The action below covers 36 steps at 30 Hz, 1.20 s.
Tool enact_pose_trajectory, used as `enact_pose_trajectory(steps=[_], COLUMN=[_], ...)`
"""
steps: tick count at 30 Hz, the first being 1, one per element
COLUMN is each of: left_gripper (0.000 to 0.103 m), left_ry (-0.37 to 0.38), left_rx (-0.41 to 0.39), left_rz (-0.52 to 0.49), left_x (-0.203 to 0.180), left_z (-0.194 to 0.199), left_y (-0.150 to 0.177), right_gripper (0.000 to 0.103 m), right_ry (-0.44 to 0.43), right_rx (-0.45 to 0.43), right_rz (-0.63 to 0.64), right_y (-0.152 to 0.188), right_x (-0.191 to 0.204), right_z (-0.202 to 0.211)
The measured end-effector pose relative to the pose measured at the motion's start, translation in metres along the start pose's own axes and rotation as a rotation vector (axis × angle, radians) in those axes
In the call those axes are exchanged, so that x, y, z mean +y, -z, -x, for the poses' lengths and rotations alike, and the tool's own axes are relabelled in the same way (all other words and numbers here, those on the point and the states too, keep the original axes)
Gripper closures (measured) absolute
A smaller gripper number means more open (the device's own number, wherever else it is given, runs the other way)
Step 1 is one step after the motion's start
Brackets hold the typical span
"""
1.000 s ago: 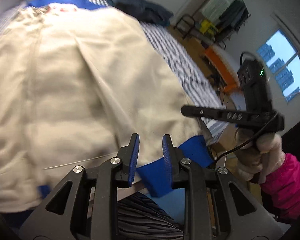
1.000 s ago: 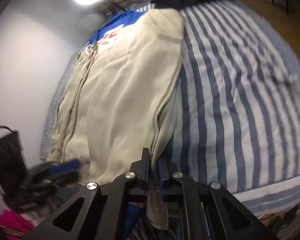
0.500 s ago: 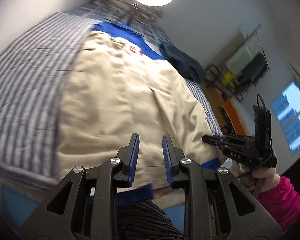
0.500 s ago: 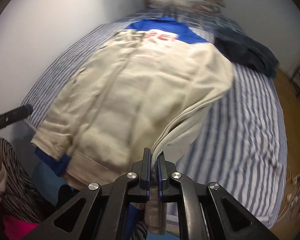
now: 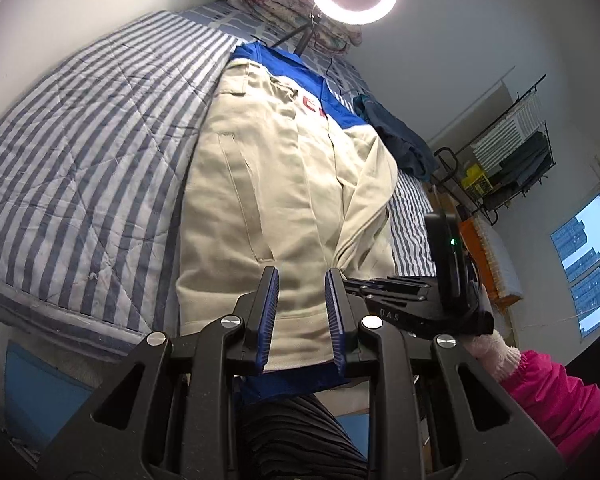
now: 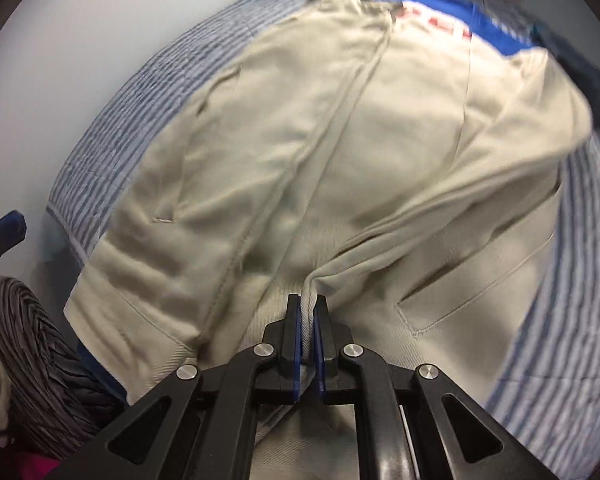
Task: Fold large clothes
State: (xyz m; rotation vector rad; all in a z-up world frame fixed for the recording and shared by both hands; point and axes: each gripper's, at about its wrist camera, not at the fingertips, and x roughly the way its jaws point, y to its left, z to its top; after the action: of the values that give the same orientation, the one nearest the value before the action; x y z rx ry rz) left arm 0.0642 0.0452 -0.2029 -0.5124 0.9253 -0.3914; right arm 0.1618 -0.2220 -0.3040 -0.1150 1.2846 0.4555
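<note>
Item: beige jacket (image 5: 284, 184), spread lengthwise on striped bed (image 5: 80, 152), collar toward 12 o'clock. Right gripper (image 6: 308, 312) clamped on its sleeve, drawn over the front. Left gripper (image 5: 298, 292) apart, empty. Judged: first fold underway; the rest outstanding.

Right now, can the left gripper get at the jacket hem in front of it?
Probably yes. The left gripper is open and holds nothing, and the jacket hem lies just past its tips with nothing between; the right gripper works off to the side.
</note>
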Motion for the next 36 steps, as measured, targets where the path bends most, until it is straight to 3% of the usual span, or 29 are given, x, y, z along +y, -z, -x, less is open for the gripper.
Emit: enact_pose_trajectory(steps=[3,5,6,8,10,14,24,27,33,36], left_gripper=[0.081,0.081,0.081,0.062,0.052,0.052,0.052,0.052,0.052,0.061], left_ry=[0.01,0.021,0.027,0.038,0.039,0.028,-0.021,-0.032,-0.04,-0.047], left_rx=[0.035,0.059,0.074,0.099,0.115,0.163,0.257,0.282,0.329,0.346], left_rz=[-0.021,-0.046,-0.065,-0.099,-0.141,-0.207,-0.347,-0.344,-0.347,-0.355], left_x=[-0.008,-0.017,-0.023,-0.036,-0.049,-0.068,-0.095,-0.096,-0.093,-0.091], left_z=[-0.013,-0.024,-0.031,-0.043,-0.057,-0.091,-0.151,-0.162,-0.177,-0.182], left_y=[0.003,0.004,0.005,0.007,0.008,0.007,0.006,0.004,0.003,0.004], right_gripper=[0.088,0.069,0.068,0.067,0.065,0.05,0.041,0.039,0.034,0.034], right_ry=[-0.117,-0.211,-0.236,-0.258,-0.268,-0.224,-0.179,-0.183,-0.246,-0.297], right_rx=[-0.021,-0.048,-0.067,-0.102,-0.143,-0.214,-0.334,-0.359,-0.411,-0.435], right_rz=[-0.062,-0.108,-0.121,-0.113,-0.113,-0.153,-0.382,-0.444,-0.584,-0.694], right_y=[0.004,0.008,0.01,0.016,0.022,0.022,0.002,-0.01,-0.034,-0.045], right_x=[-0.013,-0.023,-0.027,-0.033,-0.044,-0.076,-0.192,-0.225,-0.282,-0.31], right_z=[0.009,0.022,0.031,0.049,0.069,0.095,0.109,0.103,0.076,0.052])
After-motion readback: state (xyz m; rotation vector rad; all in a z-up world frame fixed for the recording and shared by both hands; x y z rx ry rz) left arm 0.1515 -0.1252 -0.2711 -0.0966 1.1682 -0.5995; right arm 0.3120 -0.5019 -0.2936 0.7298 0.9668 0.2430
